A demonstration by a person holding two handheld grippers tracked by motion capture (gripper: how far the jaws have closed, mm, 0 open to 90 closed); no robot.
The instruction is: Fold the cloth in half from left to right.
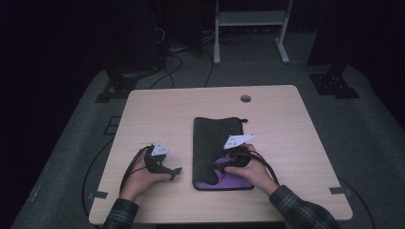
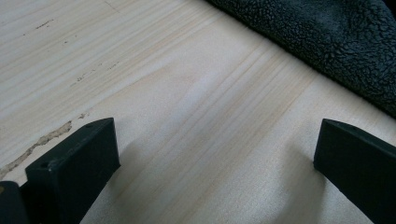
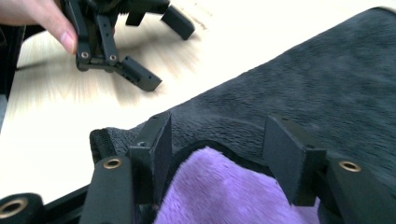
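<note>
A dark grey fleece cloth [image 1: 217, 138] lies folded in the middle of the wooden table [image 1: 157, 109], its purple inner side [image 1: 231, 181] showing at the near end. My right gripper [image 1: 223, 161] hovers over that near end. In the right gripper view its jaws [image 3: 217, 154] stand open astride the dark hem [image 3: 224, 133] where the purple side [image 3: 219, 191] begins, and the pads do not press on it. My left gripper [image 1: 175, 172] rests to the left of the cloth, open over bare wood [image 2: 215, 154], with the cloth's edge [image 2: 327, 42] farther off. The right gripper view also catches the left gripper [image 3: 163, 49], held in a hand [image 3: 42, 18].
A round cable hole [image 1: 245, 98] sits near the table's far edge. Behind the table stand a white frame [image 1: 250, 19] and dark stands with cables on the floor [image 1: 167, 62]. The tabletop has scuffs [image 2: 42, 140] near the left gripper.
</note>
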